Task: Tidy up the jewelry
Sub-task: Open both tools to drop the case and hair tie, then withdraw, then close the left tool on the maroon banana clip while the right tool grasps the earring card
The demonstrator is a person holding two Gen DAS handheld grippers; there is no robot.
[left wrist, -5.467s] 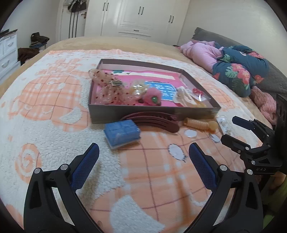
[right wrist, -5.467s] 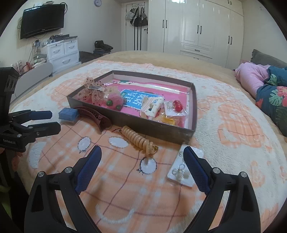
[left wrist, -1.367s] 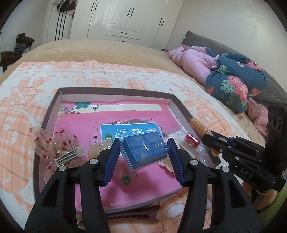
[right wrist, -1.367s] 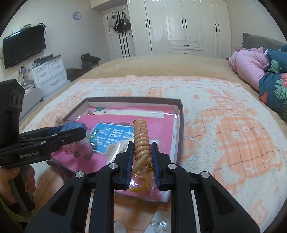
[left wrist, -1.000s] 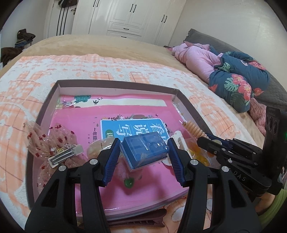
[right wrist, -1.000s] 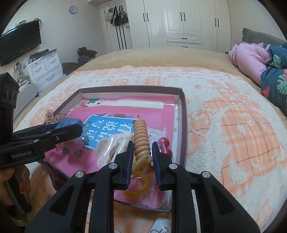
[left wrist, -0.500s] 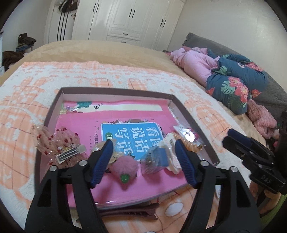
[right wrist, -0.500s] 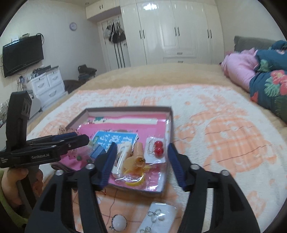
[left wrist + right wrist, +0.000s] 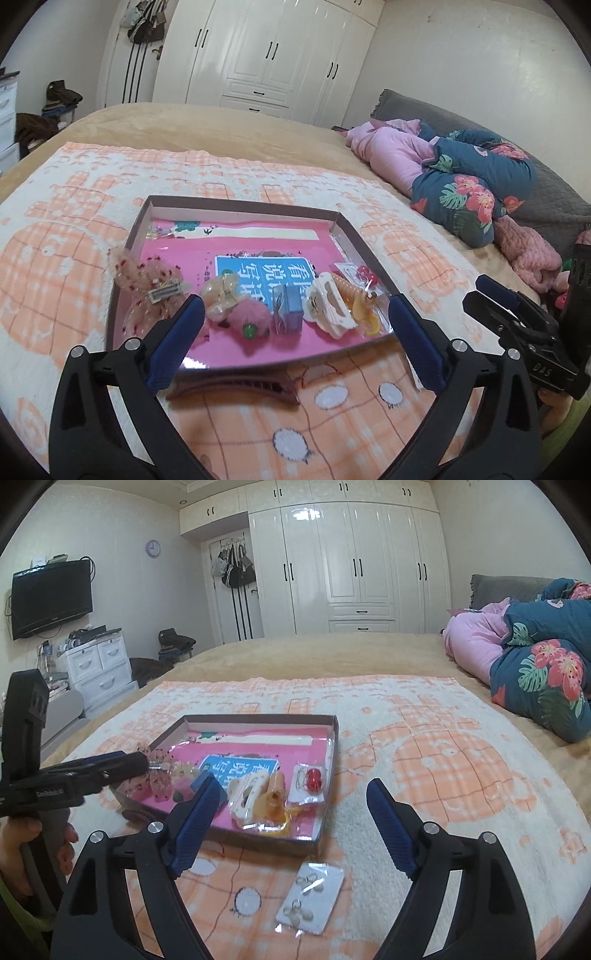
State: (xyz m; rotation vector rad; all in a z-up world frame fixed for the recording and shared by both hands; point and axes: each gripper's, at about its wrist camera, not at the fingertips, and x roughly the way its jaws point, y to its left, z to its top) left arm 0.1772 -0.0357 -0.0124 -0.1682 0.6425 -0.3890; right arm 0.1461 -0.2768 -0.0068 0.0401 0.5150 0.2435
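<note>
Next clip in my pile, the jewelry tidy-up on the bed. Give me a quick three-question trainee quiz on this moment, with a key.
1. True or false: the blue box lies inside the tray.
2. Which item lies outside the tray, on the blanket?
A. the orange spiral hair tie
B. the earring card
C. the pink pompom
3. Fill in: the dark red hair clip lies on the blanket just outside the tray's ____ wall.

Key:
1. True.
2. B.
3. Near; it lies along that wall, on the side of the left gripper. Both this and the right gripper have jaws opening, with nothing between them.
</note>
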